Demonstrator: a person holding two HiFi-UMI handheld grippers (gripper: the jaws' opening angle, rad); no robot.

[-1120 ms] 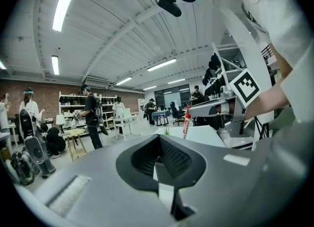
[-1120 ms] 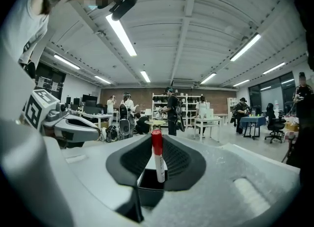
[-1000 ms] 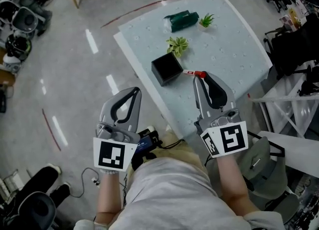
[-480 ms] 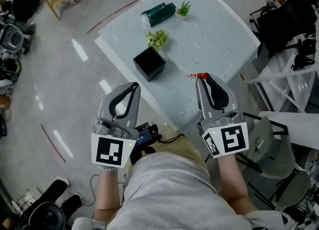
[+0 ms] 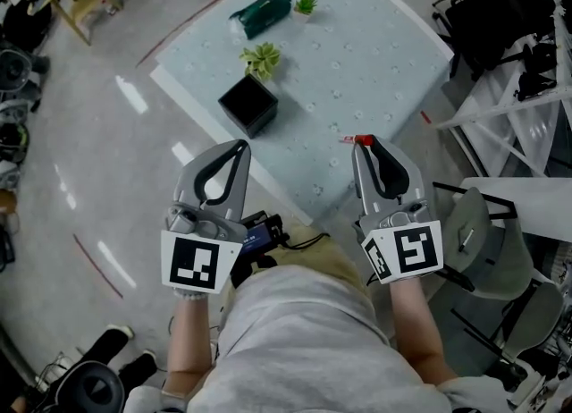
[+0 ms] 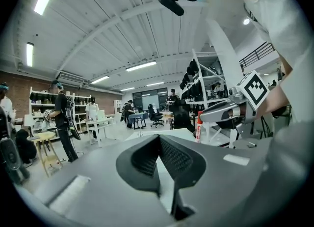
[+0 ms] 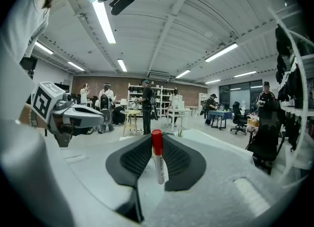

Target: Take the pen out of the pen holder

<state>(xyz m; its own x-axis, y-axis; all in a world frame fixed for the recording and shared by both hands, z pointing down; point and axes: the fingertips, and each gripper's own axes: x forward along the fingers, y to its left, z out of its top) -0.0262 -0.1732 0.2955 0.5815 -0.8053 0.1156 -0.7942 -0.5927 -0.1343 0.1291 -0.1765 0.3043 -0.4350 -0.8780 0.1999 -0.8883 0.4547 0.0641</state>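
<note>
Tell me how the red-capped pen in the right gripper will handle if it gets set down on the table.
The pen looks slim, rigid and light, so the right gripper probably needs little squeeze. Its round, smooth barrel could slip in that grip. Laid on the flat table, it may well roll.

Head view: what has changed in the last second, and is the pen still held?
The right gripper, carrying the red-capped pen, has drawn further from the black pen holder, across the table. Unchanged: its jaws stay clamped on the pen; the left gripper stays shut and empty.
</note>
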